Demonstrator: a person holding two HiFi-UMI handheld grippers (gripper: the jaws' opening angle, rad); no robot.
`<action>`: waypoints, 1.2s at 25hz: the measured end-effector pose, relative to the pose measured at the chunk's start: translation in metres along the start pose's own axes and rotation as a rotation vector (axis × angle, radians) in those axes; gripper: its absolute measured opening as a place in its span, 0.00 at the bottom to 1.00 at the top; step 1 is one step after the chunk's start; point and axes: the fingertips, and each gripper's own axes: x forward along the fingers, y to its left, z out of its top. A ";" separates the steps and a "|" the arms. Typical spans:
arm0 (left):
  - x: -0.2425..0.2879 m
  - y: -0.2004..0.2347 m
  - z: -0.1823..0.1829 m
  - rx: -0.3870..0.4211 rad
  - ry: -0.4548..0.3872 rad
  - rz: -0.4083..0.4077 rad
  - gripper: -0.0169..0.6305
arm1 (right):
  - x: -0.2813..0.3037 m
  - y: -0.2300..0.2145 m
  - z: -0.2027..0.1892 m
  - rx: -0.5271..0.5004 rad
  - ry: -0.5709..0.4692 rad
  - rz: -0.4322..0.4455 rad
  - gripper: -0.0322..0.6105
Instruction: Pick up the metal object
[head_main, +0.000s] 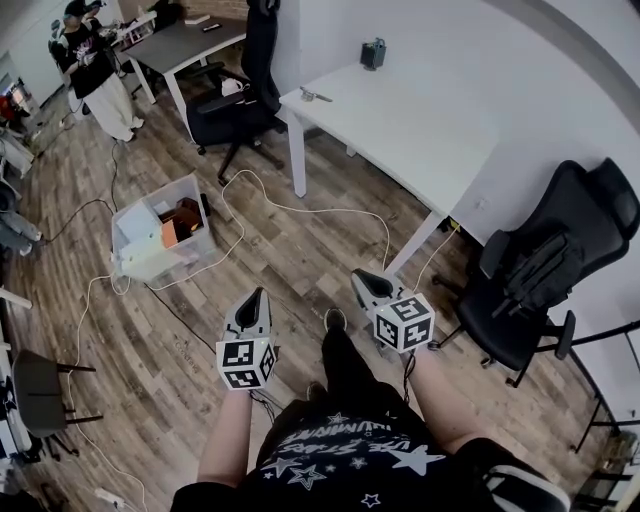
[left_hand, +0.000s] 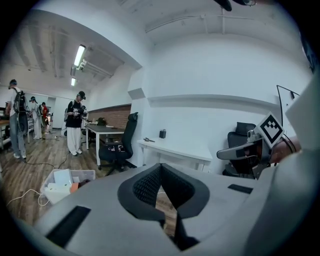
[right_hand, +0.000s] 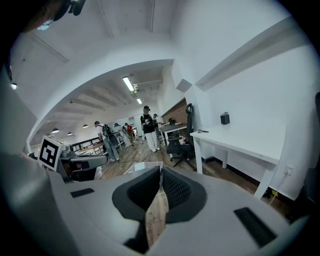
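Observation:
The metal object (head_main: 316, 96) lies near the far left corner of the white table (head_main: 420, 120). It shows small in the left gripper view (left_hand: 148, 140) and in the right gripper view (right_hand: 202, 131). I hold both grippers at waist height over the wood floor, well short of the table. My left gripper (head_main: 255, 297) is shut, its dark ribbed pads meeting at the tip (left_hand: 160, 165) with nothing between them. My right gripper (head_main: 362, 280) is also shut and empty (right_hand: 160, 168), and points toward the table.
A small dark holder (head_main: 373, 53) stands at the table's back edge. A black office chair (head_main: 245, 90) sits by the table's left end, another chair (head_main: 540, 270) to my right. A clear bin (head_main: 160, 240) and white cables (head_main: 300, 210) lie on the floor. People (head_main: 95, 70) stand far left.

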 end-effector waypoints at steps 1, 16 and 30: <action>0.008 0.000 0.001 0.002 0.003 -0.006 0.06 | 0.004 -0.007 0.001 0.012 -0.003 -0.005 0.13; 0.195 0.033 0.069 0.009 0.022 -0.042 0.06 | 0.137 -0.144 0.090 0.064 -0.001 -0.023 0.14; 0.360 0.040 0.131 0.033 -0.015 -0.008 0.06 | 0.226 -0.275 0.160 0.052 -0.018 0.003 0.14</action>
